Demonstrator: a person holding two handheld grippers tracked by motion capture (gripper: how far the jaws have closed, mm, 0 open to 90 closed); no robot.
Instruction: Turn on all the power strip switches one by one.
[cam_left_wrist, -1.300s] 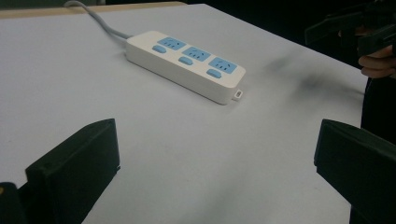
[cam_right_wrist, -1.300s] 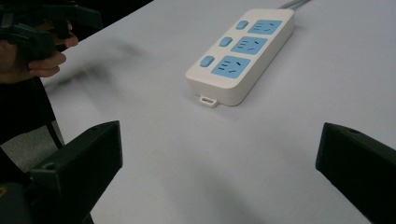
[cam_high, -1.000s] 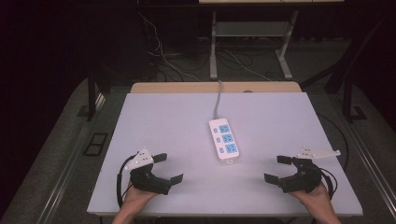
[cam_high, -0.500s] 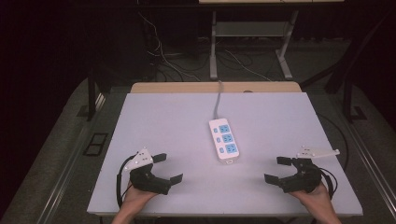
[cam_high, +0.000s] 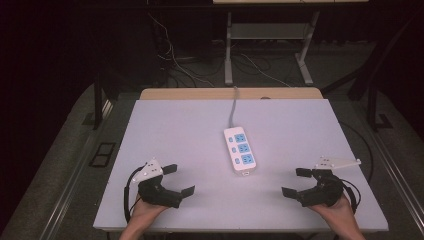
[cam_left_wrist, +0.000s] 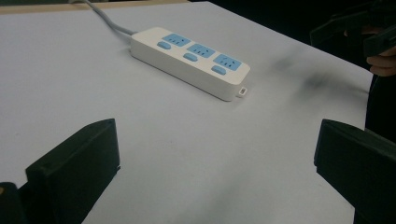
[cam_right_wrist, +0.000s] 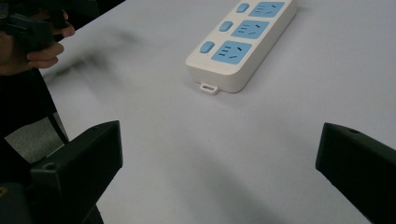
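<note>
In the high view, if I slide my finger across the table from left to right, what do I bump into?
Left hand-held gripper → power strip → right hand-held gripper, all lying apart on the white table.

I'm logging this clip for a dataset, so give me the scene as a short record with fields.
surface: white table
object: white power strip, three blue sockets, grey cord running to the far edge
object position: table middle, between the grippers, touched by neither
left gripper: open, near edge, holds nothing
right gripper: open, near edge, holds nothing
</note>
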